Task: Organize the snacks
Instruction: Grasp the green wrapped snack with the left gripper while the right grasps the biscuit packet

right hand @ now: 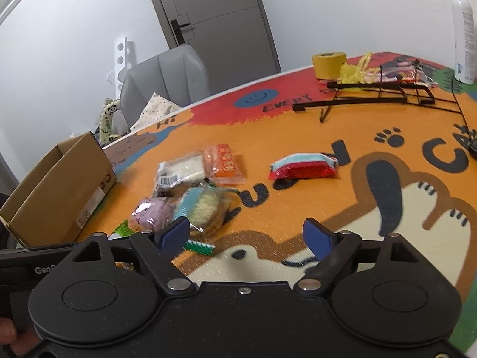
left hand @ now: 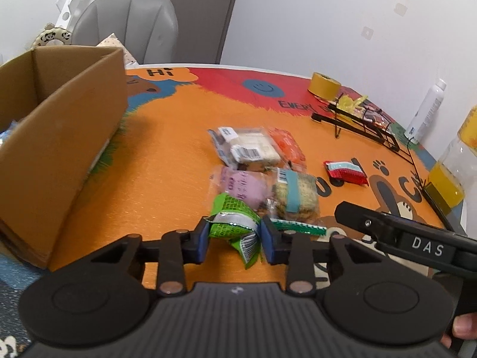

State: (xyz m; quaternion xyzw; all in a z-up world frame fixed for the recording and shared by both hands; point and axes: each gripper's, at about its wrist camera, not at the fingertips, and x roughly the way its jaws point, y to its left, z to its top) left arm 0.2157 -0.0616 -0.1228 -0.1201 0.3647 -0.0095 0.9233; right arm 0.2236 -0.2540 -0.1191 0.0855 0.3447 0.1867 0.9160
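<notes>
Orange cartoon mat [left hand: 167, 155] covers the worktop, grey chair [left hand: 125, 26] and door beyond. Left tool [left hand: 232, 238] is clamped on a green snack packet [left hand: 235, 223], blue pads pressing it from both sides, packet crumpled and held just above the mat. Right tool [right hand: 246, 237] hangs over the mat with its jaws spread wide, nothing between them.

Loose pile just ahead of the left tool: purple packet [left hand: 247, 183], clear-wrapped biscuit pack with a blue band [left hand: 295, 194], white cracker pack [left hand: 250, 146], orange packet [left hand: 286, 146], all touching or overlapping. Red packet [right hand: 304, 167] lies apart to the right. Green-and-white stick [left hand: 298, 226] lies beside the held packet, partly hidden; what it is I cannot tell.

Cardboard box [left hand: 59, 125] stands open at the left edge. Black wire rack [right hand: 375, 95] at the far side holds yellow and red wrappers; yellow tape roll [right hand: 328, 62] just behind it, white bottle [right hand: 463, 35] near the wall.
</notes>
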